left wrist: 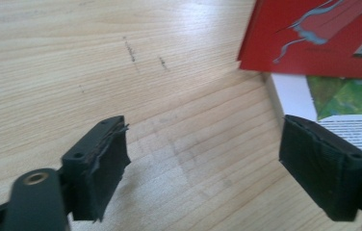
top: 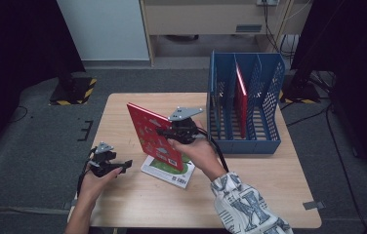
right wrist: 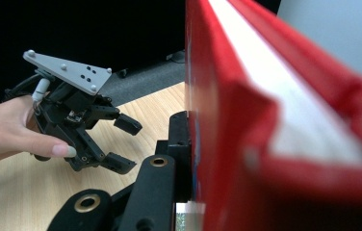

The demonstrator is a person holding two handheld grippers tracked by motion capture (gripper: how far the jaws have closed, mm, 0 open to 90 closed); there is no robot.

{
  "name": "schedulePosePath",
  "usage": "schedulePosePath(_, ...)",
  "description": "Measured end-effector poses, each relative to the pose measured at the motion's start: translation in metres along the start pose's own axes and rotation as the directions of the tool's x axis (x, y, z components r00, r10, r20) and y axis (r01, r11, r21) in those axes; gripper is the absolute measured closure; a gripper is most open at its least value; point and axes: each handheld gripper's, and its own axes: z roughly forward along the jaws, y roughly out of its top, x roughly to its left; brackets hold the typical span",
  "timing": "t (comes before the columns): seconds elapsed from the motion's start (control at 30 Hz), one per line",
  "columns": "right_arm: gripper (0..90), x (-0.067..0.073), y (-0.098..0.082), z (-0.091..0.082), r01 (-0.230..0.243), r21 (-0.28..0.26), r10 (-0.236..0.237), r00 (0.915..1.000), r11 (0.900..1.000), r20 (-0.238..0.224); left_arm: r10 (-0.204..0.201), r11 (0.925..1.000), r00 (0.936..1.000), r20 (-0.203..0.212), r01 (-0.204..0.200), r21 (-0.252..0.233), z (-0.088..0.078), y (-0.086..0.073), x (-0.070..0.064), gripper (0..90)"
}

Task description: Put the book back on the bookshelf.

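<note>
The left gripper [top: 123, 165] hovers low over the left part of the pale, straight-grained wooden tabletop [top: 250, 195], and its black, rubber-padded jaws stand apart with nothing between them. In the left gripper view, bare wood with a few dark scuff marks lies between the two pads [left wrist: 104, 166]. Just to the right, a flat white-edged book [top: 169, 171] with a green cover lies on the tabletop. Above it, the right gripper [top: 164, 131] holds a thin red hardcover book [top: 151, 135] on edge and tilted, its lower corner close over the flat book. The jaws are clamped on the red book's cover, and the right gripper view shows one black pad [right wrist: 179, 144] pressed flat against the red board, with the white page block beside it. At the far right stands a blue plastic file rack [top: 269, 141] with perforated walls and several upright compartments. A second red book [top: 240, 100] stands upright in one of the middle compartments.
</note>
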Motion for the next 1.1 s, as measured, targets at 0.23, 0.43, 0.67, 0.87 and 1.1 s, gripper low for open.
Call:
schedulePosePath(0.23, 79.4, -0.002, 0.003, -0.018, -0.006, -0.028, 0.007, 0.9996, 1.000, 0.027, 0.032, 0.9984, 0.9991, -0.028, -0.031, 0.048, 0.005, -0.001, -0.001, 5.3)
schedulePosePath(0.43, 79.4, 0.000, 0.001, -0.034, -0.008, -0.040, 0.010, 0.9989, 0.999, 0.045, 0.067, 0.9919, 0.9944, -0.081, -0.058, 0.113, 0.009, -0.005, 0.003, 3.6)
schedulePosePath(0.67, 79.4, 0.001, -0.005, -0.049, -0.014, -0.059, 0.017, 0.9980, 0.998, 0.061, 0.076, 0.9907, 0.9913, -0.107, -0.063, 0.120, 0.009, -0.008, 0.006, 4.0)
schedulePosePath(0.87, 79.4, 0.000, -0.011, -0.059, -0.022, -0.065, 0.026, 0.9971, 0.998, 0.072, 0.084, 0.9880, 0.9892, -0.120, -0.067, 0.139, 0.010, -0.010, 0.008, 4.1)
schedulePosePath(1.1, 79.4, -0.001, -0.017, -0.069, -0.023, -0.067, 0.028, 0.9964, 0.998, 0.080, 0.078, 0.9875, 0.9897, -0.120, -0.060, 0.146, 0.011, -0.011, 0.009, 4.0)
